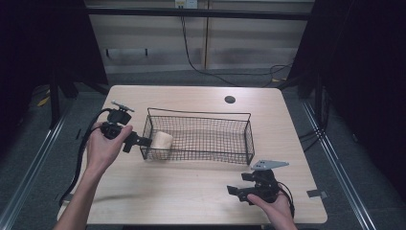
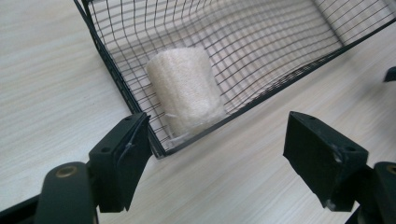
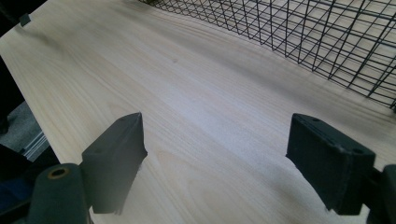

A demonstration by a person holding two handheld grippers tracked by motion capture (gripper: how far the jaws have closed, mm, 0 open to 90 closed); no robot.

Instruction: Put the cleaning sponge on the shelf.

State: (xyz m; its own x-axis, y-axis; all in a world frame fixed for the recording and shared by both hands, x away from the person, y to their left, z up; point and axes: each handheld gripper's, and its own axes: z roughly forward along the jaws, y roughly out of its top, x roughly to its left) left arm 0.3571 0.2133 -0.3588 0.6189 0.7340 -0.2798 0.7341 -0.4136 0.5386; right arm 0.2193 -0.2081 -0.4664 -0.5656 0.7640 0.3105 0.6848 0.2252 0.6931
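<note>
- The left gripper's fingers stood spread with nothing between them, low in the left gripper view, just outside the near corner of the wire basket.
- A pale loofah-like roll lay inside that corner, against the mesh, at centre frame.
- In the high view the left gripper sat left of centre by the basket's left end.
- The right gripper's fingers were spread over bare tabletop; in the high view, the right gripper was at lower right.
</note>
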